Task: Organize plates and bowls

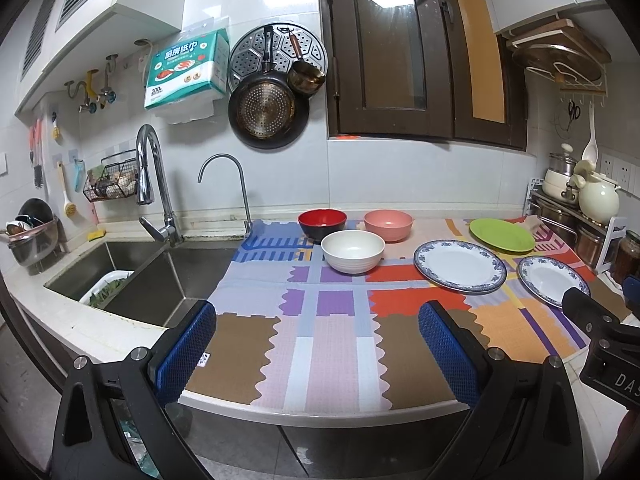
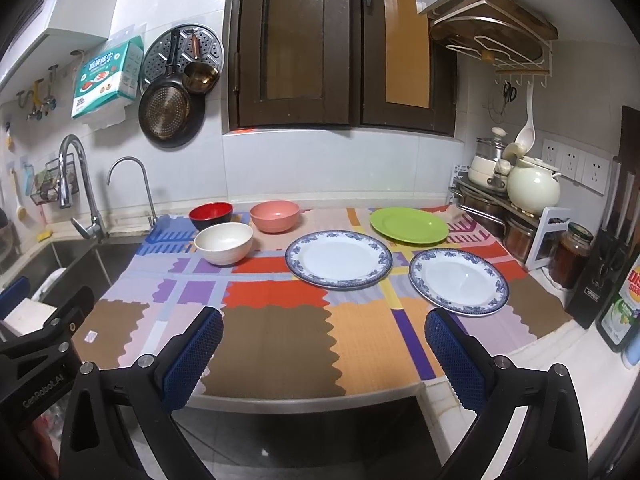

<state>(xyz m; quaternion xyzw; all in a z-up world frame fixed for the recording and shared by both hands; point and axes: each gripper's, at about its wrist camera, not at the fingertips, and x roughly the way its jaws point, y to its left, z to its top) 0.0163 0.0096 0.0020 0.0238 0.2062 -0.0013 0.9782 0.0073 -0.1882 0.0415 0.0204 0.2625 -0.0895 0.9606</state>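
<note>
On a patchwork mat (image 1: 328, 344) (image 2: 280, 336) stand a red bowl (image 1: 322, 222) (image 2: 211, 213), a pink bowl (image 1: 388, 224) (image 2: 275, 215) and a white bowl (image 1: 353, 255) (image 2: 224, 242). To their right lie a green plate (image 1: 502, 234) (image 2: 409, 225) and two blue-rimmed white plates (image 1: 460, 266) (image 2: 339, 258), (image 1: 552, 280) (image 2: 458, 281). My left gripper (image 1: 318, 350) is open and empty over the mat's front edge. My right gripper (image 2: 324, 354) is open and empty, short of the plates.
A steel sink (image 1: 132, 276) with a tap (image 1: 154, 184) lies left of the mat. Pots, a cream kettle (image 2: 532, 184), jars (image 2: 570, 254) and a knife block (image 2: 604, 276) crowd the right side. Pans (image 1: 268, 112) hang on the wall.
</note>
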